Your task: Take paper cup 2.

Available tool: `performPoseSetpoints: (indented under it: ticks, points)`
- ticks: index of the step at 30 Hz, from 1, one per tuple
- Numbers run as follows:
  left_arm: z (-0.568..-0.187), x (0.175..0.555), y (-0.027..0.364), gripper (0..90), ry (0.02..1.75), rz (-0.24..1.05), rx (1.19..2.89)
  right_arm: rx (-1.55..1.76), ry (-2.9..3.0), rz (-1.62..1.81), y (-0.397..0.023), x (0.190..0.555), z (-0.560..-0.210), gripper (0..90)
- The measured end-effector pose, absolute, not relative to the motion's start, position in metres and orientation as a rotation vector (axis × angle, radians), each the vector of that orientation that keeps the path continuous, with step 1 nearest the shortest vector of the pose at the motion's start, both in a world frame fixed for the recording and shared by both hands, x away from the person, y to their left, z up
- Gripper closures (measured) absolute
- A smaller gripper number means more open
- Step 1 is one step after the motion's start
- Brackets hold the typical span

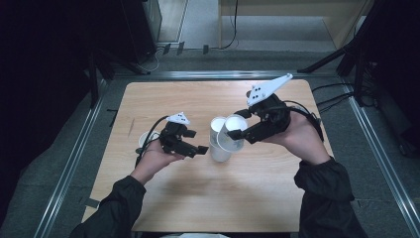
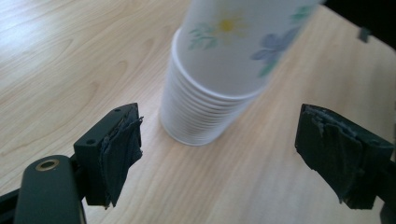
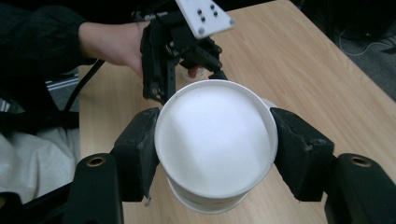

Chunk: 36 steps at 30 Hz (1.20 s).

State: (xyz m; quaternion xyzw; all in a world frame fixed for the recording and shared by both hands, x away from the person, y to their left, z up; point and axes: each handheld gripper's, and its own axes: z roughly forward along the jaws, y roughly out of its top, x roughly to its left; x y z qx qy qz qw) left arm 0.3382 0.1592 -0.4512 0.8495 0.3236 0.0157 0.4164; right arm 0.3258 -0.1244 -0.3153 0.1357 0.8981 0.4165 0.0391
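— Paper cup (image 3: 214, 140), white, sits pinched between the pads of the right gripper (image 3: 214, 149), tilted, its mouth over the top of the cup stack (image 2: 201, 112) on the wooden table (image 1: 198, 99).

— And the left gripper (image 1: 195, 144)?

— Its jaws stand spread with nothing between them, just beside the stack on the person's left, apart from it.

— The stack?

— Upright near the table's middle, between both grippers.

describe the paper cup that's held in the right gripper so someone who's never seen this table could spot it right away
On the wooden table, look near the middle, where a stack of white paper cups stands. The cup is clamped between the right gripper's black pads, tilted over that stack. Unlike the nested ones, it is a single cup, with yellow and blue flowers printed on its side.
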Motion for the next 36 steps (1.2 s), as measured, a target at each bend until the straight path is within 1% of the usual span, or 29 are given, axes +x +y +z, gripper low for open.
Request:
performPoseSetpoints:
  ticks: [8,13,21,28,36]
  points:
    - [-0.443,0.314,0.166,14.6,0.706,0.028,2.144,0.507,2.796,1.246,-0.139,0.312,-0.337,37.0]
    - [-0.441,0.303,0.17,14.6,0.656,0.014,2.131,0.497,2.807,1.236,-0.138,0.306,-0.354,36.9]
    - [-0.446,0.295,0.177,14.6,0.64,-0.017,2.112,0.472,2.843,1.232,-0.129,0.302,-0.386,36.9]
    - [-0.448,0.291,0.178,14.6,0.617,-0.009,2.129,0.477,2.831,1.229,-0.124,0.301,-0.41,36.8]
    - [-0.45,0.287,0.171,14.6,0.573,-0.021,2.147,0.484,2.852,1.262,-0.122,0.295,-0.427,36.7]
